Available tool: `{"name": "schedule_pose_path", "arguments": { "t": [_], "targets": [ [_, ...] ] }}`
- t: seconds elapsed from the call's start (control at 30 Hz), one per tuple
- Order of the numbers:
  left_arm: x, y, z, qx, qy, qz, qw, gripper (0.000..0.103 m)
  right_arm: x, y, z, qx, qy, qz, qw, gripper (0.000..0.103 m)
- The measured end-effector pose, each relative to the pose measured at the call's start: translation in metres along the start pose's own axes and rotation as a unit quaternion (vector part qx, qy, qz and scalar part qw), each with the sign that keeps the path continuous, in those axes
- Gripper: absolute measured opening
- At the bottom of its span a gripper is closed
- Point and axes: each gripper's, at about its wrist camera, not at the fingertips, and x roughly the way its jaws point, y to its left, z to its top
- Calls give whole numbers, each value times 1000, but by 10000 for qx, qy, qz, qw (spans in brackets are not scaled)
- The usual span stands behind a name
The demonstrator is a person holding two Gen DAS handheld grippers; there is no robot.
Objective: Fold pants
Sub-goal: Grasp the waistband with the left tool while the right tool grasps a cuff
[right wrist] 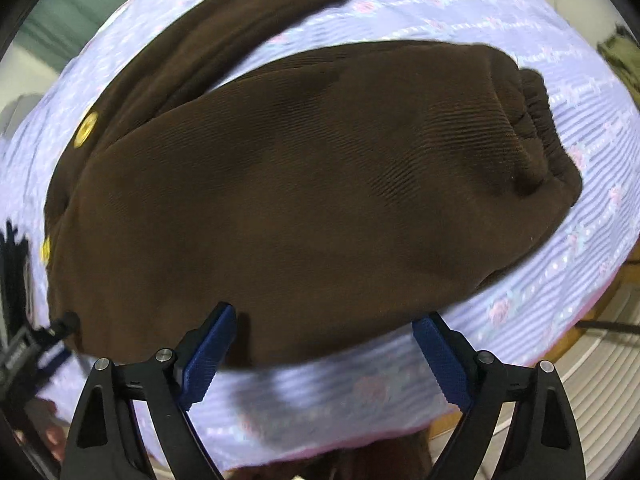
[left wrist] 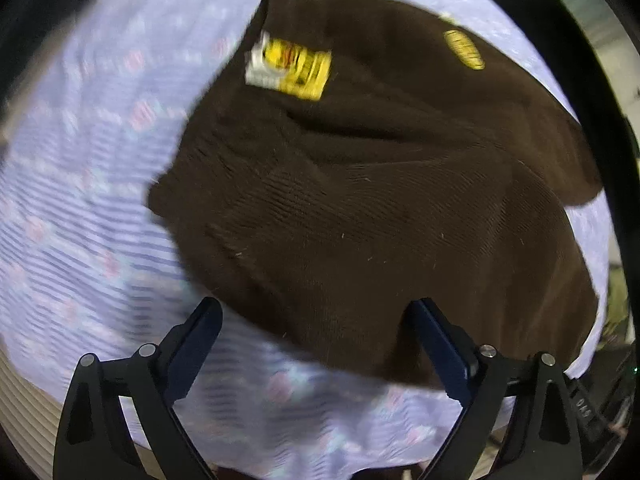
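Note:
Dark brown corduroy pants [left wrist: 360,208] lie on a lilac patterned cloth [left wrist: 80,208]. A yellow and white tag [left wrist: 290,66] lies on the pants near the waist, and a yellow patch [left wrist: 464,49] sits further right. My left gripper [left wrist: 316,312] is open and empty, hovering at the pants' near edge. In the right wrist view the pants [right wrist: 300,192] lie with one leg folded over and an elastic cuff [right wrist: 536,124] at the right; a second leg [right wrist: 224,36] runs to the back. My right gripper [right wrist: 328,320] is open and empty at the near edge.
The lilac cloth [right wrist: 540,292] covers a table whose edge runs near both grippers. A ribbed pale floor [right wrist: 592,392] shows past the edge at right. The left gripper's dark body [right wrist: 16,304] shows at the left of the right wrist view.

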Motion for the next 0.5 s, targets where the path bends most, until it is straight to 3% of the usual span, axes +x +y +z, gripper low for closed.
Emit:
{"name": "schedule_pose_path", "arguments": {
  "t": [0.07, 0.17, 0.23, 0.27, 0.33, 0.4, 0.5],
  "targets": [
    [10, 0, 4, -152, 111, -91, 9998, 93, 5, -4, 8, 90, -25, -81, 9999, 90],
    [8, -6, 6, -244, 119, -206, 9994, 73, 9, -2, 17, 87, -69, -65, 9999, 83],
    [1, -10, 9, -184, 18, -140, 9997, 51, 8, -1, 22, 114, -76, -102, 9999, 68],
    [-5, -12, 10, -135, -42, -96, 9999, 45, 6, -1, 23, 108, -77, -150, 9998, 63],
    [-19, -16, 11, 1, -202, -48, 9998, 28, 0, 1, 25, -9, -115, -251, 9996, 42],
    [-33, -21, 10, 156, -349, 8, 9993, 25, -9, 7, 27, -209, -202, -327, 9990, 24],
    [-58, -27, 4, 334, -578, 9, 9978, 22, -39, 16, 29, -420, -435, -255, 9978, 15]
  ]
}}
